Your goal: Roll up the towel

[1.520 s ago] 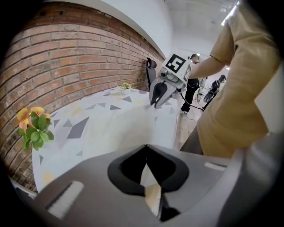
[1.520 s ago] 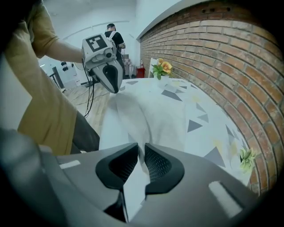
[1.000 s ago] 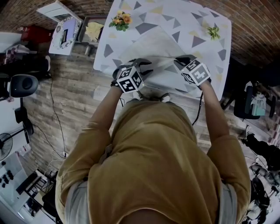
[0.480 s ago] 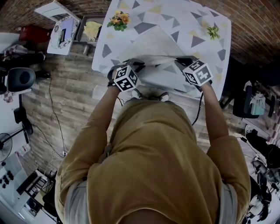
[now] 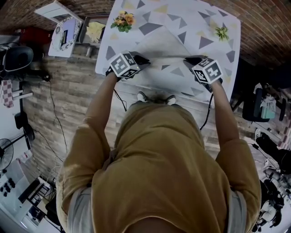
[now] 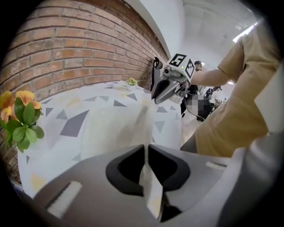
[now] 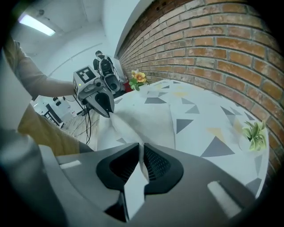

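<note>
Now: left gripper [image 6: 146, 148] jaws clamped on towel [image 5: 159, 45] edge; right gripper [image 7: 141, 147] jaws clamped on same edge; edge stretched between jaws, rest on tabletop [image 5: 182, 18] beyond jaws.

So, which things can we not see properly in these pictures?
- Head view: whether the left gripper and the right gripper are shut cannot be read; their marker cubes cover the jaws from above.
- Head view: the yellow thing beside the table is too small to name.
- Left gripper view: the flowers are cut off by the left edge.
- Both gripper views: the gripper's own body hides the near part of the towel.
</note>
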The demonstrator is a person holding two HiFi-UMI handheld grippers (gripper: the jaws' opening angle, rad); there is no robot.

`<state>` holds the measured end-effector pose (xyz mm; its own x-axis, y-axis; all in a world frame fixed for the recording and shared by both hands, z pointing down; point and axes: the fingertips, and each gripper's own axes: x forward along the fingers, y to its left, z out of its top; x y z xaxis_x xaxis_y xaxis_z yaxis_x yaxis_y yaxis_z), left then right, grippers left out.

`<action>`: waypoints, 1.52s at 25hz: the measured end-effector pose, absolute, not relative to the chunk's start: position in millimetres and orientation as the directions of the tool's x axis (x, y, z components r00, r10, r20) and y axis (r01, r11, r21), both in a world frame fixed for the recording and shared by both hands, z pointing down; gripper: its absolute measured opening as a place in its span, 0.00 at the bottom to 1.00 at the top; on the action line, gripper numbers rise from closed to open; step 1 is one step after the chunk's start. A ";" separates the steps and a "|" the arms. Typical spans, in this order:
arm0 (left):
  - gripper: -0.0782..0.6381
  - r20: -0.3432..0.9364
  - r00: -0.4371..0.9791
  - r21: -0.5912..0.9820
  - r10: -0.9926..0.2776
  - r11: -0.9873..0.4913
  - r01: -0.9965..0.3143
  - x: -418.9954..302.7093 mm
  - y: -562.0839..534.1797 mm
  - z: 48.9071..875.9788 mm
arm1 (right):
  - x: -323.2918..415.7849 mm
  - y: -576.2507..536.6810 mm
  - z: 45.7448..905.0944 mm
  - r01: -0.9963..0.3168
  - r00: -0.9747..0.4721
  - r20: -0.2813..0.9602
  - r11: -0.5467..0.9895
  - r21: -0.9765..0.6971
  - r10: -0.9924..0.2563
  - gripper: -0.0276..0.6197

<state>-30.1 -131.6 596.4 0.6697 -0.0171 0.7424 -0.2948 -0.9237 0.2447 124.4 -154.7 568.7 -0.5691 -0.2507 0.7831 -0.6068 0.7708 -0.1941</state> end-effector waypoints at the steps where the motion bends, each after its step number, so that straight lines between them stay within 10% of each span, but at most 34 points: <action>1: 0.23 0.745 0.667 0.253 -0.006 -0.922 -0.291 -30.0 -134.0 596.4 | 125.2 -155.6 571.4 -0.611 -0.565 0.788 0.766 -0.201 -0.244 0.10; 38: 0.23 0.874 0.482 0.243 0.068 -0.918 -0.313 -40.6 -188.9 637.4 | 134.0 -189.4 621.3 -0.537 -0.362 0.902 0.844 0.006 -0.236 0.11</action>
